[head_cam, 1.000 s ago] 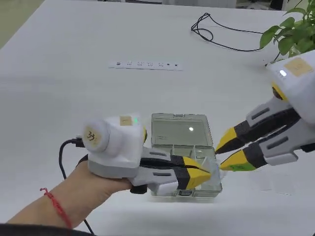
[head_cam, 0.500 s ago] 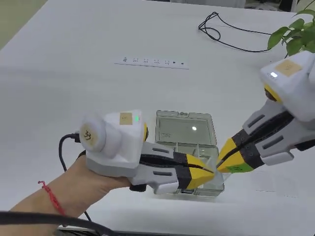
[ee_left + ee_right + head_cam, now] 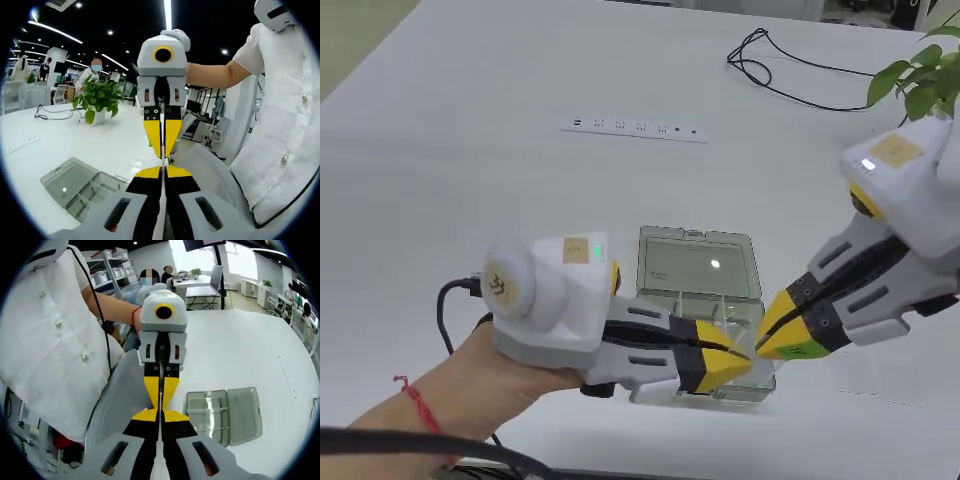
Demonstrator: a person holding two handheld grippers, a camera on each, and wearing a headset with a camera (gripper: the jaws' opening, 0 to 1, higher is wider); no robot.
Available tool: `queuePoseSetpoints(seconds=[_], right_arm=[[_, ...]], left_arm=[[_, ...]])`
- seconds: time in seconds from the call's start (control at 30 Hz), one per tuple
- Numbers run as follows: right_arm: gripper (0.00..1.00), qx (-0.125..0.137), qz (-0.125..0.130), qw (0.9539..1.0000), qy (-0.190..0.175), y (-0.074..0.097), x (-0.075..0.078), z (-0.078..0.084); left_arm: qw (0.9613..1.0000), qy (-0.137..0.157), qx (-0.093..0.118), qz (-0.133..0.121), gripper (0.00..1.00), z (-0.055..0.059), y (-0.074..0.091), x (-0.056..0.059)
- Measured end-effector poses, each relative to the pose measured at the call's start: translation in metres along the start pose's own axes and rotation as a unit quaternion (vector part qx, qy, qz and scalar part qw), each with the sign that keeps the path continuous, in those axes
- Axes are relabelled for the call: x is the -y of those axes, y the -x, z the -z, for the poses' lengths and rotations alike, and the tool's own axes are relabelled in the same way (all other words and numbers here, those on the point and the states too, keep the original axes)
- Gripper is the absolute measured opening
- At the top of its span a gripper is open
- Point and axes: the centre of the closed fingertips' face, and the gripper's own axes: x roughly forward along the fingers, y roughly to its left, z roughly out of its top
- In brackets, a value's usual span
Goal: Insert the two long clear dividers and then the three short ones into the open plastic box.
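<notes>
Brought from apart to tip-to-tip, left tool (image 3: 740,357) and right tool (image 3: 766,345) both pinched shut, any divider held indiscernible, over the open box (image 3: 695,265) at lower centre, suggesting imminent insertion.

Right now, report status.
Left gripper and right gripper both shut, tip to tip, on thin clear plastic divider. Held over open clear plastic box, near right corner. Nothing blocking the box.
</notes>
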Motion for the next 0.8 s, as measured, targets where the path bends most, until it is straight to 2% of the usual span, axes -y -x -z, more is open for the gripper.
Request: queuePoseSetpoints(seconds=[0.3,0.8], right_arm=[[0.03,-0.001,0.003,1.0,0.005,-0.001,0.0,-0.002],[0.03,0.013,0.021,0.9997,-0.007,0.004,0.011,-0.007]], left_arm=[[0.9999,0.005,0.0,-0.013,0.0,0.002,0.005,-0.002],[0.9982,0.009,-0.014,-0.057,0.17,0.013,0.025,-0.017]])
